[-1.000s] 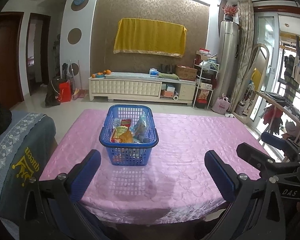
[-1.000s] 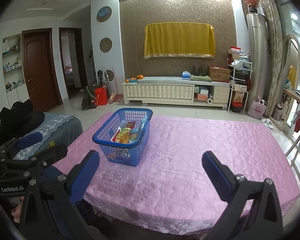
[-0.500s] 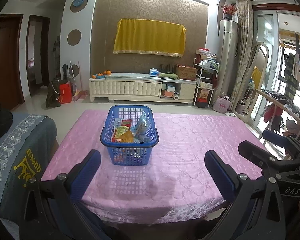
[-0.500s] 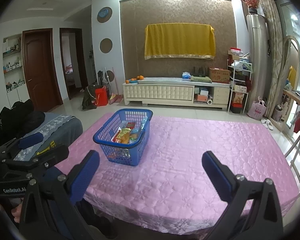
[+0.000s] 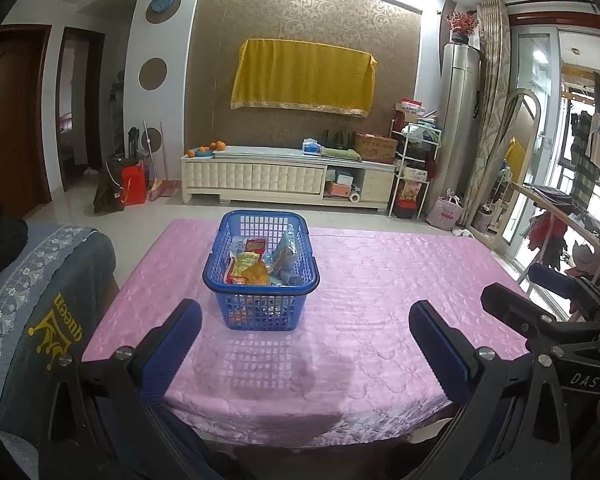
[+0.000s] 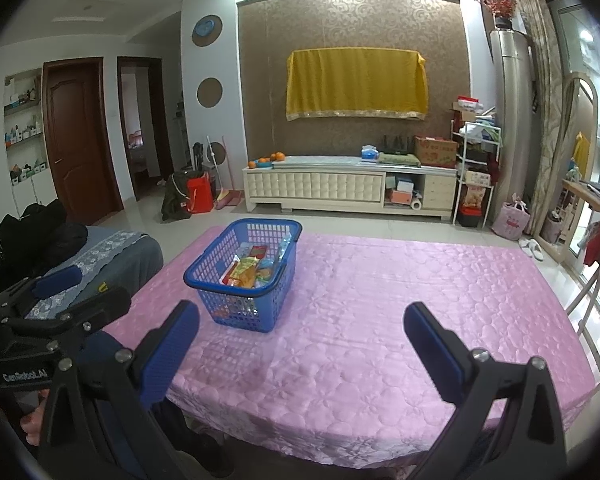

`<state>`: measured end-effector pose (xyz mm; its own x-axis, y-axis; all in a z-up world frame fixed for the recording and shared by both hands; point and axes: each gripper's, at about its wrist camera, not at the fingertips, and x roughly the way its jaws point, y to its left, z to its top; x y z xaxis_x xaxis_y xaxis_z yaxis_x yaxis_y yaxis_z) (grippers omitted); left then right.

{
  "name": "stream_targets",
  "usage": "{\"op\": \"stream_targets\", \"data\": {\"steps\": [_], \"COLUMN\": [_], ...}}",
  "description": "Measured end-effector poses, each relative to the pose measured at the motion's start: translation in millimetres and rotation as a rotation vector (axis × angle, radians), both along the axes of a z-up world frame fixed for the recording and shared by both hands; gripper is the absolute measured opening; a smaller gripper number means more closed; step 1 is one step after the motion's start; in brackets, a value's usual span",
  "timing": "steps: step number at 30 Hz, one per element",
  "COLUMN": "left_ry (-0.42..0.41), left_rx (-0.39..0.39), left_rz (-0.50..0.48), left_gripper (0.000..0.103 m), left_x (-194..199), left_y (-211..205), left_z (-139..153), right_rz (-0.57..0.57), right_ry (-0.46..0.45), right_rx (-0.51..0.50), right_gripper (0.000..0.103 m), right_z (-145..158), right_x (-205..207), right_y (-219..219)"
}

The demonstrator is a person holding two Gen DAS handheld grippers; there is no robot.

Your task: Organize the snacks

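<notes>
On the pink tabletop (image 5: pixel 380 304) sits your blue basket (image 5: pixel 261 280), snack packets (image 5: pixel 252 270) piled inside. Both your left gripper (image 5: pixel 304 352) and right gripper (image 6: pixel 300 344) hang back near the edge, jaws wide apart and empty, probably lining up a reach.

Bare pink tablecloth (image 6: pixel 400 300) all round; lone obstacle (blue basket (image 5: pixel 261 280))

A lived-in home living room is showing here: a low cream cabinet (image 6: pixel 350 188) is standing against a patterned wall under a yellow cloth (image 6: pixel 356 82), probably covering a television, while laundry (image 5: pixel 588 152) is hanging by the windows and a table (image 6: pixel 420 300) is wearing pink quilted cloth.
</notes>
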<state>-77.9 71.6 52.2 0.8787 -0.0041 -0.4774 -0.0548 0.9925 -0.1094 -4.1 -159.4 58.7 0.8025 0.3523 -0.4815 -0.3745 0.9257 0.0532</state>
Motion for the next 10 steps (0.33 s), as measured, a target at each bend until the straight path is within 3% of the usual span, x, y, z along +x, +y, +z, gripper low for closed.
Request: {"op": "stream_targets", "data": {"steps": [10], "left_ry": [-0.004], "left_rx": [-0.007], "left_rz": [-0.018], "left_gripper": [0.103], "left_x": [-1.9], "left_y": [-0.3], "left_z": [0.1], "right_rz": [0.0], "right_ry": [0.008], "right_rx": [0.0], "right_gripper": [0.103], "right_z": [-0.8], "right_x": [-0.5], "right_y": [-1.1]}}
